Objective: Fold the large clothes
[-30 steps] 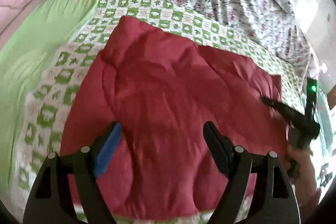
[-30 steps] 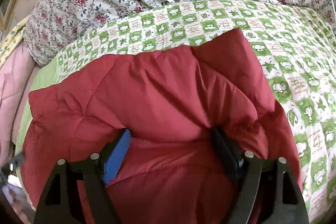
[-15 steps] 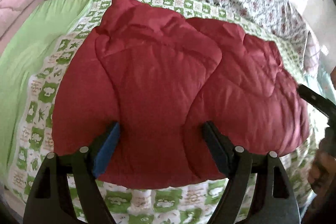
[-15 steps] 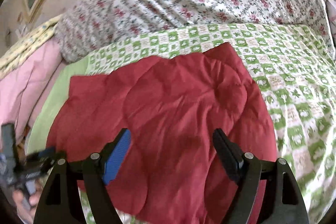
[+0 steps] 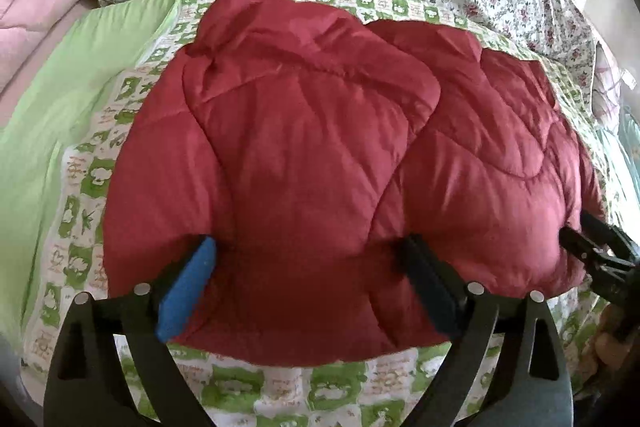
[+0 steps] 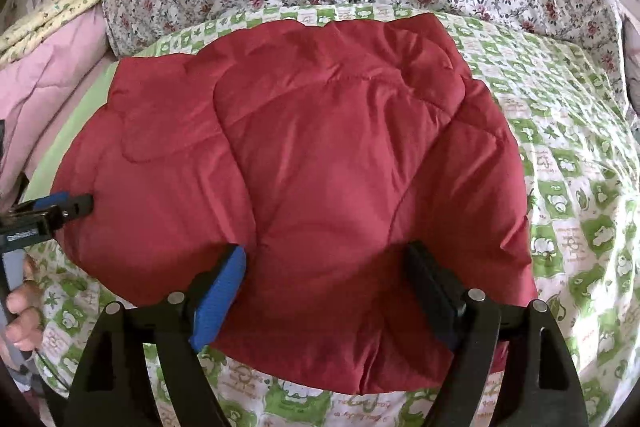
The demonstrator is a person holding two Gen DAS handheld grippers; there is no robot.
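Since a second ago the puffy red jacket has been folded over and laid down flat on the green checked sheet, so this fold looks done. The left gripper is opening, its pads spread wide around the near edge, while the right gripper has its jaws wide around the jacket's near edge too; whether it pinches, I cannot tell. Bare sheet lies just below both grippers, with room to back away.
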